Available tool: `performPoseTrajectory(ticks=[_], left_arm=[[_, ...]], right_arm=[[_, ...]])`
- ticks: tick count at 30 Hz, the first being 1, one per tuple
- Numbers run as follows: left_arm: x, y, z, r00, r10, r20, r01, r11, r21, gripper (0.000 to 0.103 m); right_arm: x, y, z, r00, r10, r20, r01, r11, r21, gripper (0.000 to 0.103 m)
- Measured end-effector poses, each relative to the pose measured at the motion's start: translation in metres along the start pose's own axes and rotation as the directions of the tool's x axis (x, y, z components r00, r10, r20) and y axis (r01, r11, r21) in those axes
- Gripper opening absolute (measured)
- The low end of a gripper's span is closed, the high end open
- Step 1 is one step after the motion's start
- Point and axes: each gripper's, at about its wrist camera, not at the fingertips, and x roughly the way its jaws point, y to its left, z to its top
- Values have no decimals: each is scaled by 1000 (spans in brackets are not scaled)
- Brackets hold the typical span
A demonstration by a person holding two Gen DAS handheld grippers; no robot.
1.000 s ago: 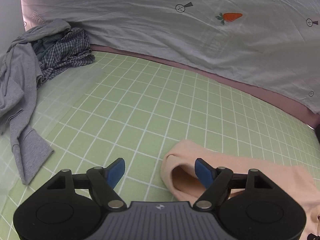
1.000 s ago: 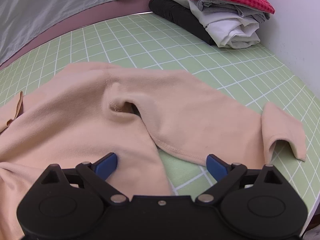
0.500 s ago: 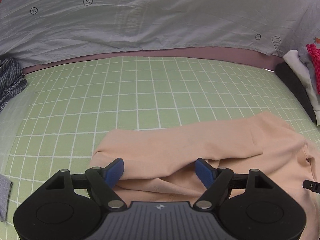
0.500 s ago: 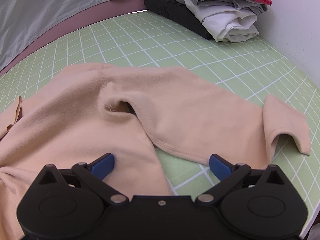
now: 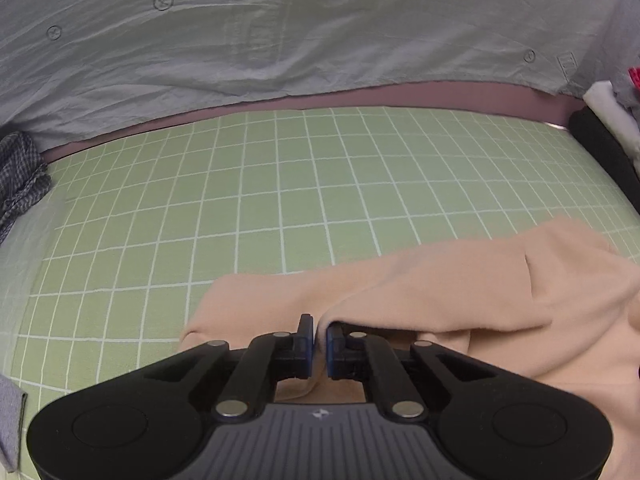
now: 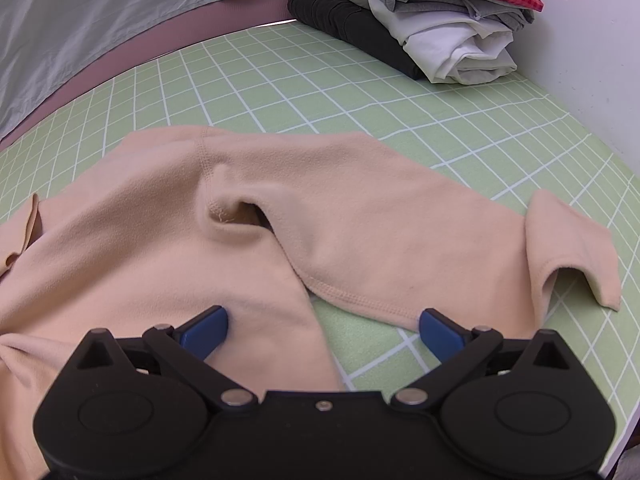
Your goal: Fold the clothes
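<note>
A peach long-sleeved top (image 6: pixel 160 216) lies spread on the green grid mat (image 6: pixel 320 88), one sleeve (image 6: pixel 400 224) stretching right to a turned cuff (image 6: pixel 572 256). In the left wrist view the same peach top (image 5: pixel 460 288) is bunched low in the frame, and my left gripper (image 5: pixel 320 340) is shut on a raised fold of its edge. My right gripper (image 6: pixel 322 330) stands wide open just above the cloth; its left pad rests over the body fabric, its right pad near the sleeve's hem, and nothing is pinched.
A stack of folded clothes (image 6: pixel 432 16), red check on top, sits at the mat's far right corner by a white wall. A grey bedsheet (image 5: pixel 320 32) with a carrot print lies behind the mat. Checked cloth (image 5: pixel 20 176) and grey cloth (image 5: pixel 10 420) lie at the left.
My left gripper swung right from bare mat over the peach top, sank a little, then shut on a fold of it. The right gripper stayed put, its jaws widening slightly.
</note>
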Motion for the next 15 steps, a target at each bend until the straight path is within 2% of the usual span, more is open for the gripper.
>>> performPoseTrajectory(ticks=[3, 5, 9, 12, 13, 15], left_arm=[[-13, 32, 4, 994, 93, 57, -87, 991, -103, 5], [-22, 62, 5, 982, 174, 76, -157, 970, -184, 4], [-36, 134, -1, 948, 314, 47, -276, 888, -368, 4], [-42, 182, -18, 943, 332, 4, -288, 824, -487, 5], [-44, 190, -24, 939, 344, -6, -300, 812, -501, 5], [-48, 198, -36, 925, 380, -26, -344, 804, -485, 5]], right_arm=[[0, 0, 0, 1000, -2, 1, 2, 1000, 2, 103], [0, 1, 0, 1000, -4, 1, 4, 1000, 1, 103], [-1, 2, -1, 1000, -8, 1, 8, 1000, -5, 103], [-1, 2, 0, 1000, -10, -1, 10, 1000, -6, 103], [0, 2, 0, 1000, -9, -3, 9, 1000, -6, 103], [0, 4, 1, 1000, -7, -6, 7, 1000, -11, 103]])
